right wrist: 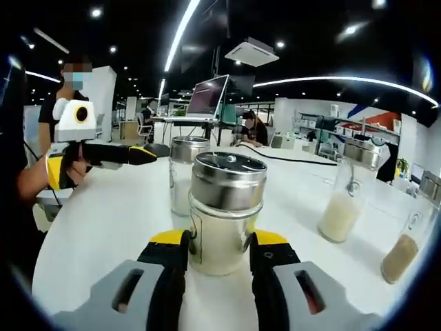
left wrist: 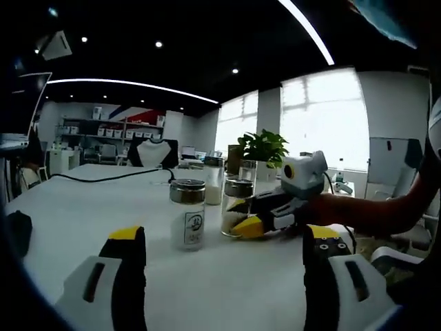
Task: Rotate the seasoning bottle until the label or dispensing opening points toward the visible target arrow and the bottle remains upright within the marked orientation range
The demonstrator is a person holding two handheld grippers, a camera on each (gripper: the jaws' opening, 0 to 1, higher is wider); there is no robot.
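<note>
- Right gripper (right wrist: 219, 252): jaws close around the bottle (right wrist: 226, 212), yellow tips against its glass sides; the bottle stands upright on the white table (right wrist: 103, 227).
- Left gripper (left wrist: 224, 252): jaws wide apart, holding nothing, near the table edge.
- Second jar (left wrist: 188, 214): upright, left of the gripped bottle in the left gripper view.
- Plant (left wrist: 262, 147): far, by the window.
</note>
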